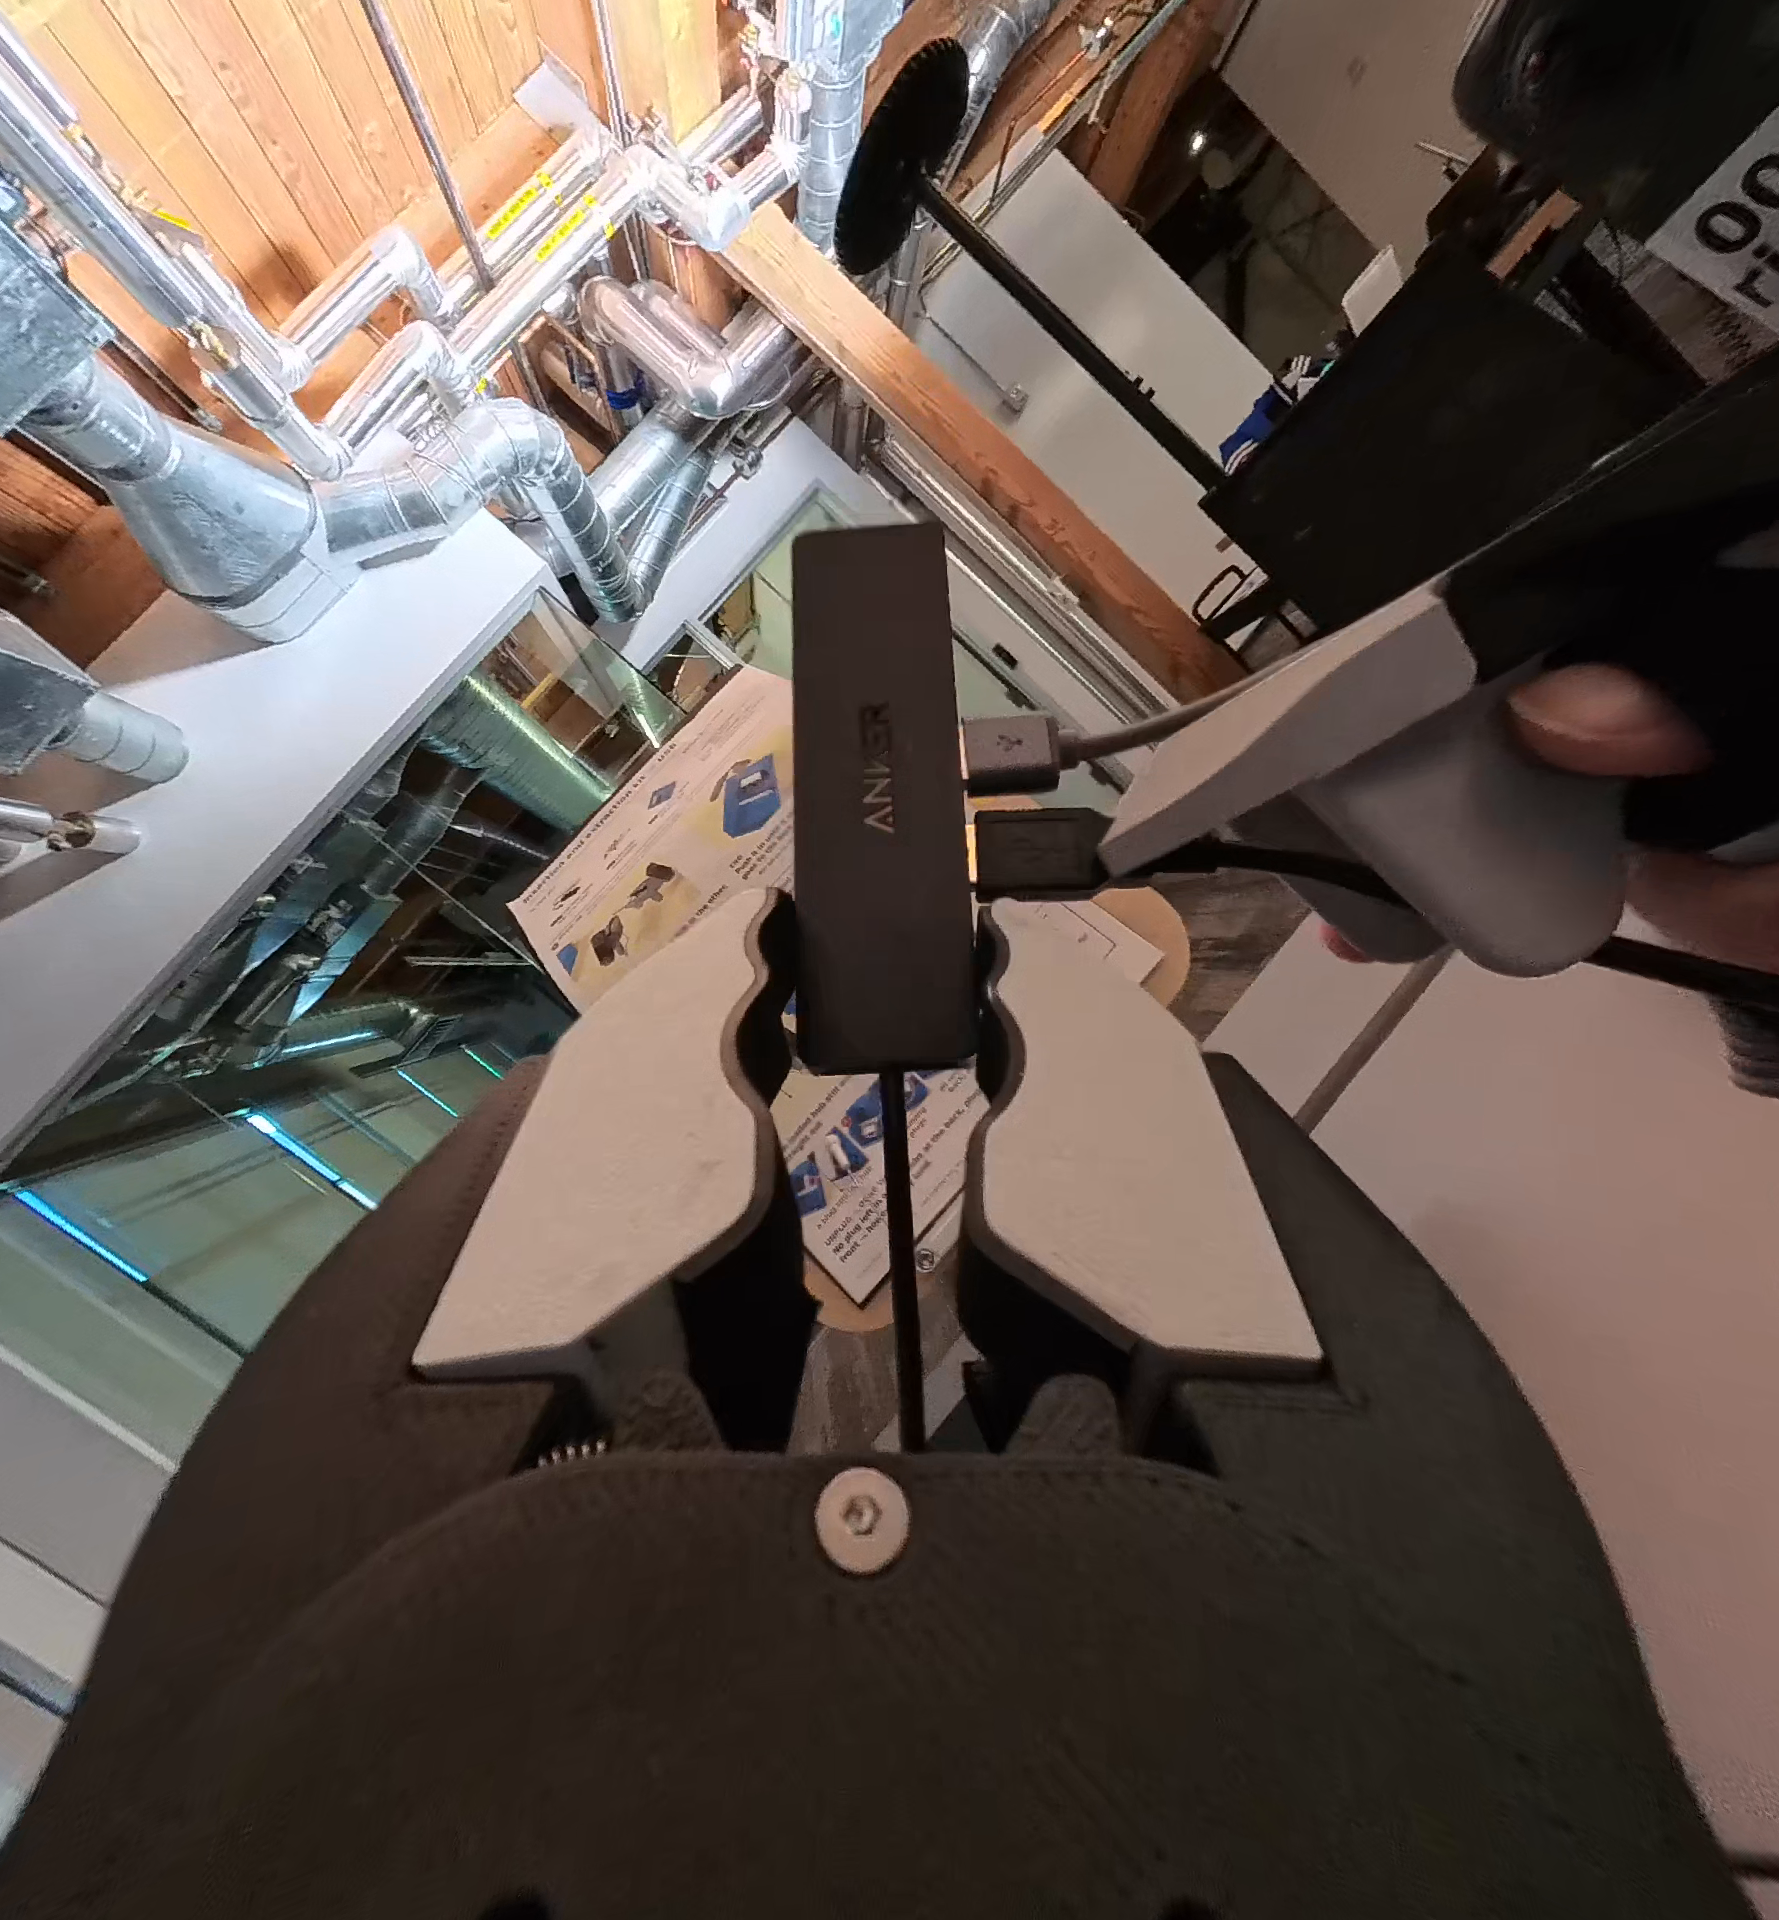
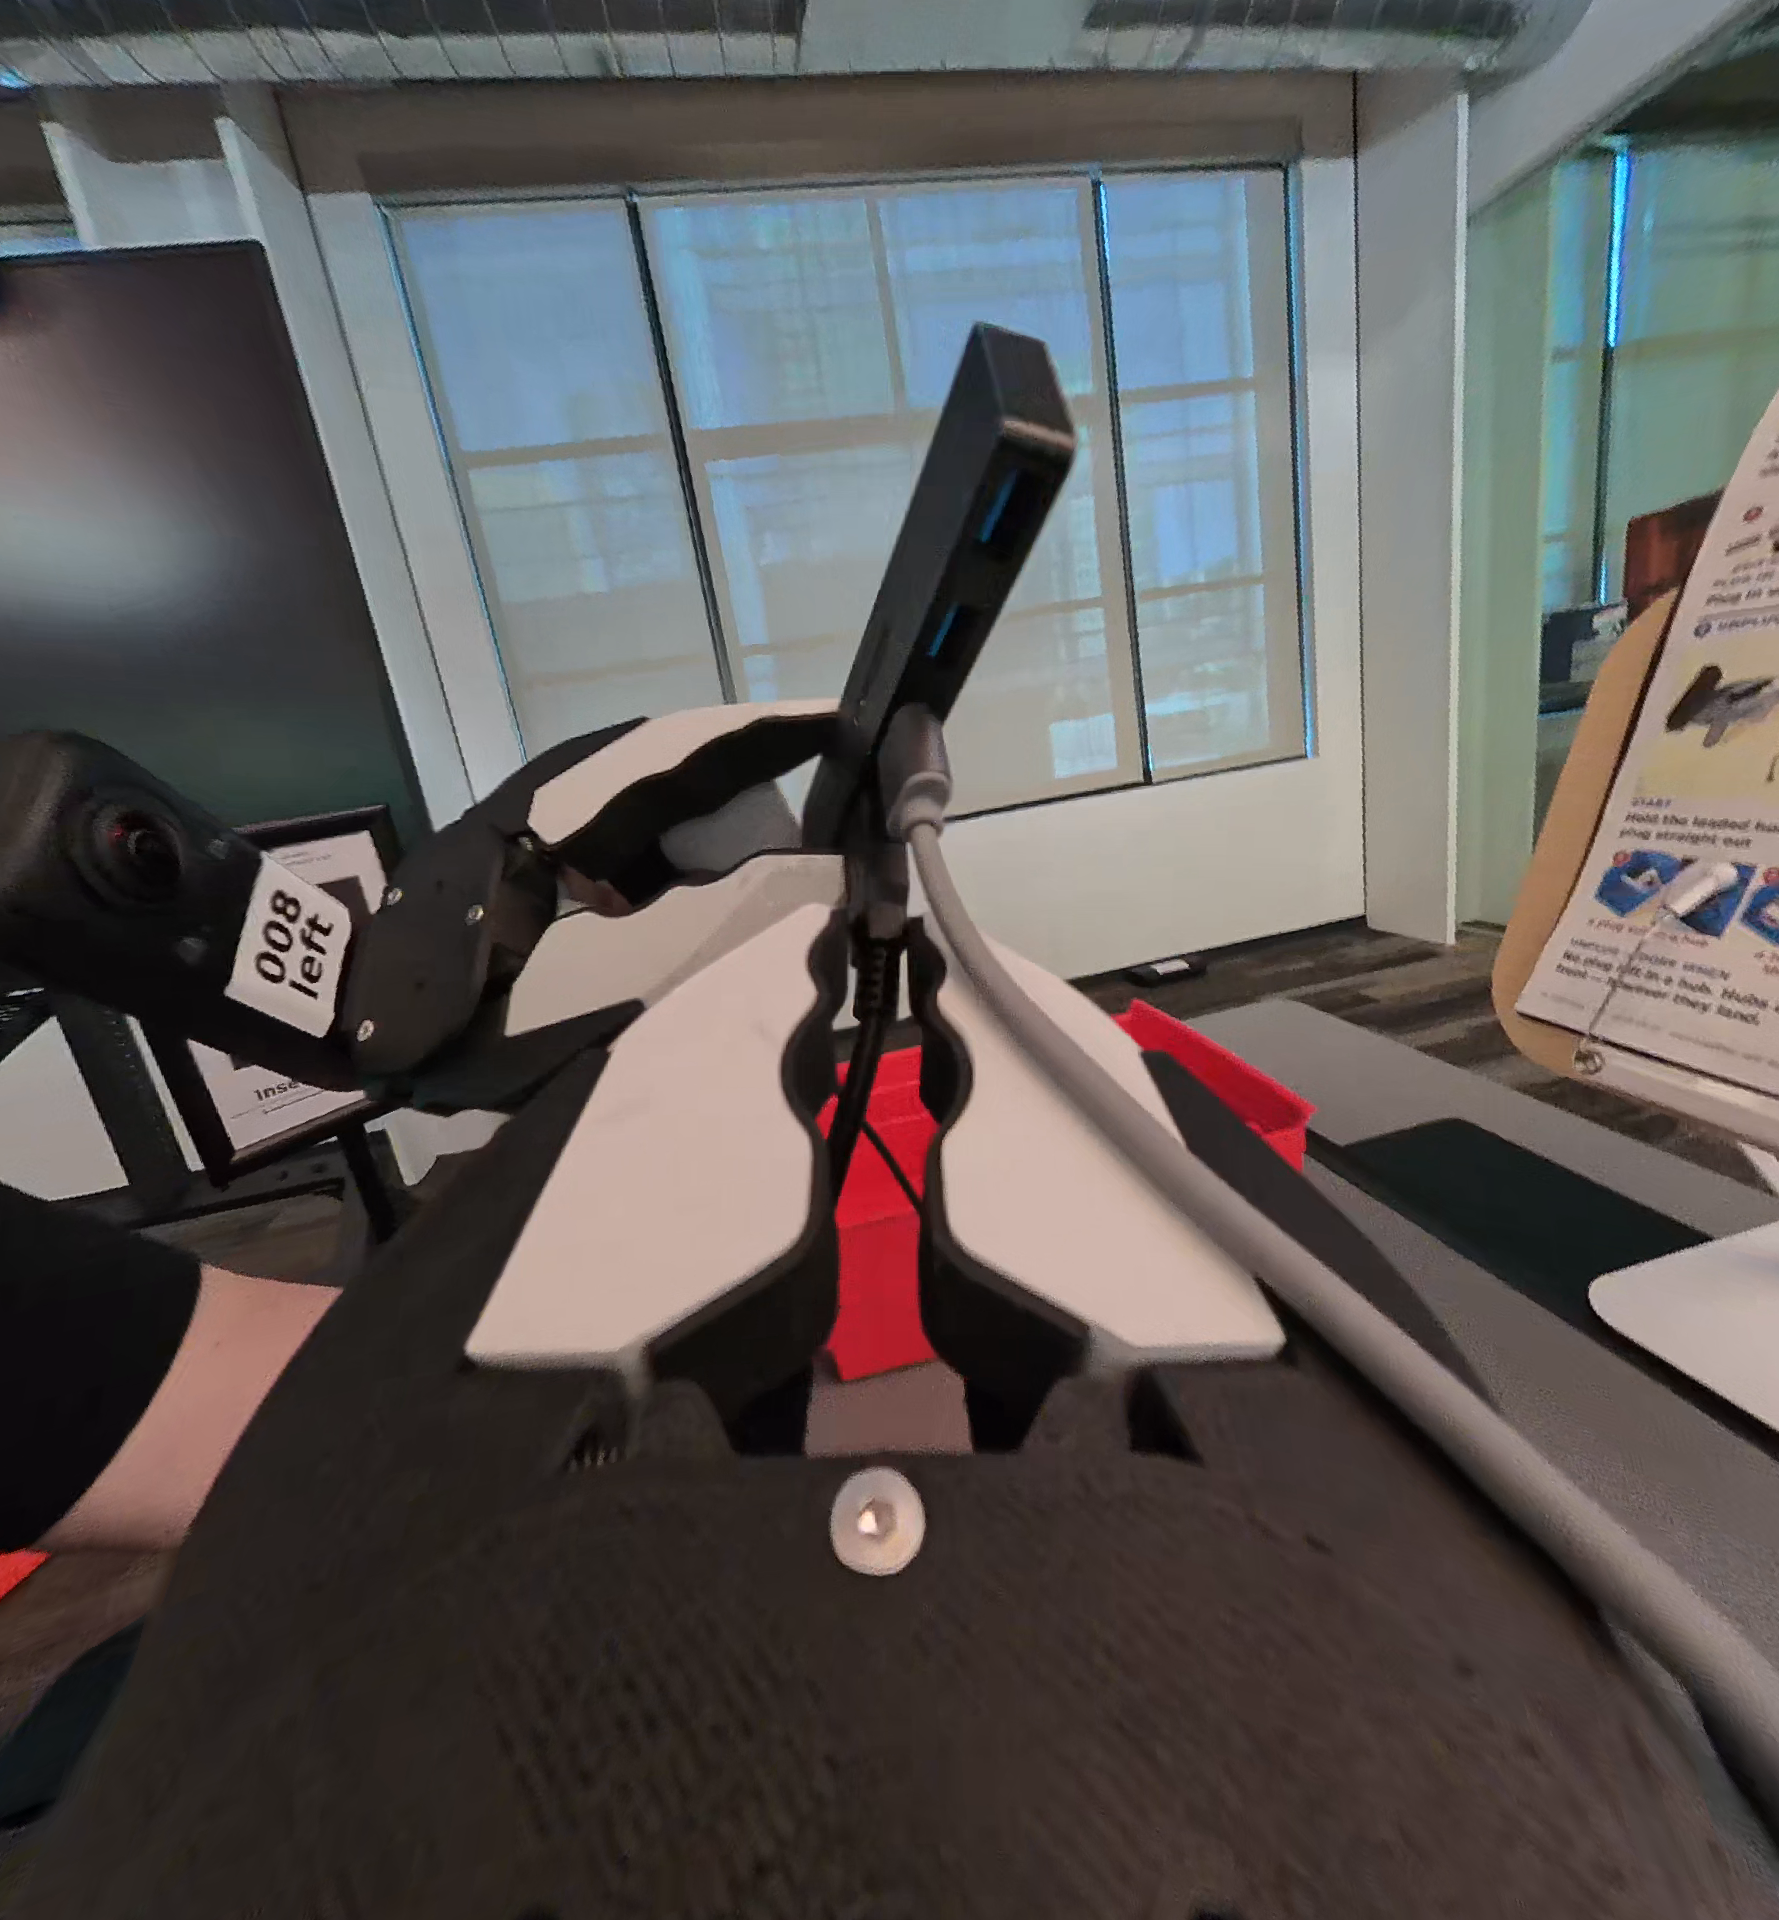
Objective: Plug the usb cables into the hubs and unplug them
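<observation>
My left gripper is shut on the lower end of a black USB hub and holds it upright in the air. A grey USB plug and a black USB plug sit in ports on the hub's right side. My right gripper is shut on the black plug's cable end, just below the hub. The grey plug sits above it, and its grey cable drapes over my right finger. Two blue ports higher on the hub are empty.
A red bin stands on the grey table behind my right gripper. An instruction sheet on a white stand is at the right. A dark monitor is at the back left. A person's forearm is at the lower left. Less than 4 cm separates the two grippers' tips.
</observation>
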Demonstrator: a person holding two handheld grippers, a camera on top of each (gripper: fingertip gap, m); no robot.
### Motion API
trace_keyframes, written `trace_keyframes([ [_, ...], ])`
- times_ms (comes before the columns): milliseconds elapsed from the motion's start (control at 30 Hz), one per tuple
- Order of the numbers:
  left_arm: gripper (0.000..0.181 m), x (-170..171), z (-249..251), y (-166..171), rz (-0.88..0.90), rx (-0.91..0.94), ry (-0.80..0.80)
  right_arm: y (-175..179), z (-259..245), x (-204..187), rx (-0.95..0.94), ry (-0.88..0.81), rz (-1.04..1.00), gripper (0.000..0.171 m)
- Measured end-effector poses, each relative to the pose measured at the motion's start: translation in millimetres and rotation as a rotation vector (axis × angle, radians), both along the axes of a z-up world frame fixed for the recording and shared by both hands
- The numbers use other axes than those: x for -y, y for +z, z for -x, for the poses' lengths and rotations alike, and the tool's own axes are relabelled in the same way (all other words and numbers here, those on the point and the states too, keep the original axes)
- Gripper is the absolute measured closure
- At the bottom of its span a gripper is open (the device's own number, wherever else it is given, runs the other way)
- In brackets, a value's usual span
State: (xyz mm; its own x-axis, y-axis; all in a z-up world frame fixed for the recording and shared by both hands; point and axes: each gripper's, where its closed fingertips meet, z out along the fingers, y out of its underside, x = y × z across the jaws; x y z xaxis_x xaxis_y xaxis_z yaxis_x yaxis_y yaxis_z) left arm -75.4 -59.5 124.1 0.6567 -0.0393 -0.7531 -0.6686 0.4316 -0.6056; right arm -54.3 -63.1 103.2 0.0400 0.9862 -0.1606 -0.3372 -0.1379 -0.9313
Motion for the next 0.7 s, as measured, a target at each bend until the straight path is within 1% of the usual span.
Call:
trace_keyframes([
  [100,0.149,-0.2,-2.6,-2.6,0.030,0.008,-0.031,-0.8,-2.9,0.1,-0.003,0.013,0.000,0.161],
  [200,0.149,-0.8,-2.3,-4.5,0.115,0.101,-0.114,0.6,-3.3,2.3,-0.045,0.043,0.031,0.162],
  [333,0.149,-3.7,-2.3,-4.8,0.089,0.091,-0.105,0.9,-3.4,-0.5,-0.041,0.019,0.004,0.162],
  [433,0.149,-3.5,-8.4,-5.0,0.071,0.111,-0.105,8.8,-9.3,-2.5,-0.136,0.000,0.011,0.159],
  [533,0.149,-1.5,-11.4,-4.4,0.028,0.089,-0.087,12.4,-13.9,-2.0,-0.234,0.045,0.075,0.157],
  [700,0.149,-2.7,-11.8,-5.6,0.042,0.109,-0.105,12.6,-16.8,-5.4,-0.349,0.140,0.193,0.155],
])
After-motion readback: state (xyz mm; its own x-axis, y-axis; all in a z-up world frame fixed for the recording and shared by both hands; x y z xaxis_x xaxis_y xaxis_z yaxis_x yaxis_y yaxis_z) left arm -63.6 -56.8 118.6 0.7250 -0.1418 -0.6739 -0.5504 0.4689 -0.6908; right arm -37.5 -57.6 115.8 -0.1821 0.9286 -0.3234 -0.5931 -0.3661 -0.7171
